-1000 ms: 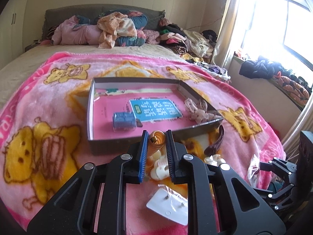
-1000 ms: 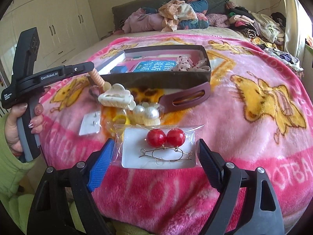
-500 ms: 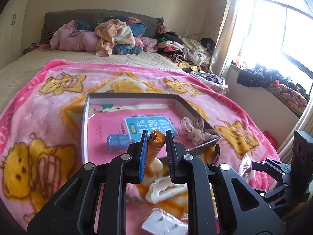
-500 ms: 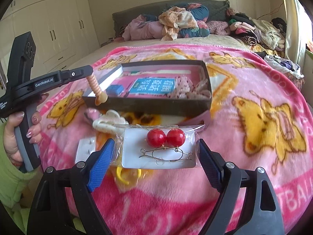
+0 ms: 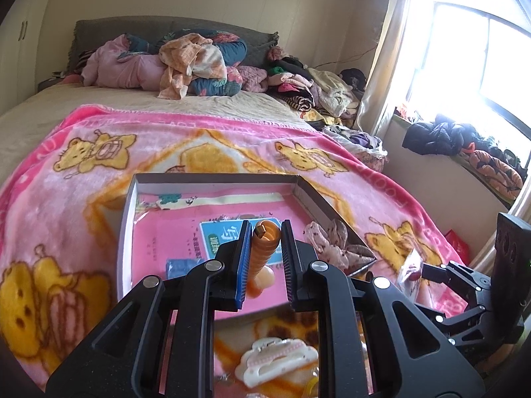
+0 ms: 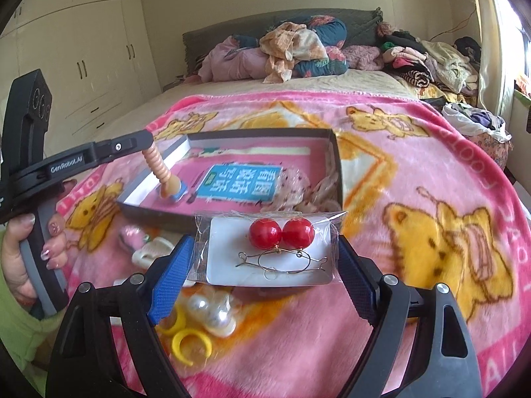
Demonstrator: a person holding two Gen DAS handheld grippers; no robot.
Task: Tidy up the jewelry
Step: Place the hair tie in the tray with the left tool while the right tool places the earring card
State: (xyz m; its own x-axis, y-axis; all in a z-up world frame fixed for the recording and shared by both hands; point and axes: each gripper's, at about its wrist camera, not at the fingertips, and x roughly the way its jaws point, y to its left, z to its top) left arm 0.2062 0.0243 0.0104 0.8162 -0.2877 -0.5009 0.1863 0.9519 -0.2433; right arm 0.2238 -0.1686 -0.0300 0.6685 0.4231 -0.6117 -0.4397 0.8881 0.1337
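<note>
Left gripper (image 5: 264, 258) fingers clamped on peach spiral hair tie (image 5: 264, 248), hanging over open box (image 6: 333, 152). Right gripper (image 6: 264, 267) fingers gripping bagged red-ball earrings (image 6: 282, 233) near box's front wall.

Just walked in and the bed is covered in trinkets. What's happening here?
A person is sorting jewelry into a shallow box on the pink blanket. The left gripper holds an orange spiral hair tie over the box; the right gripper holds a packet of red ball earrings just short of it.
</note>
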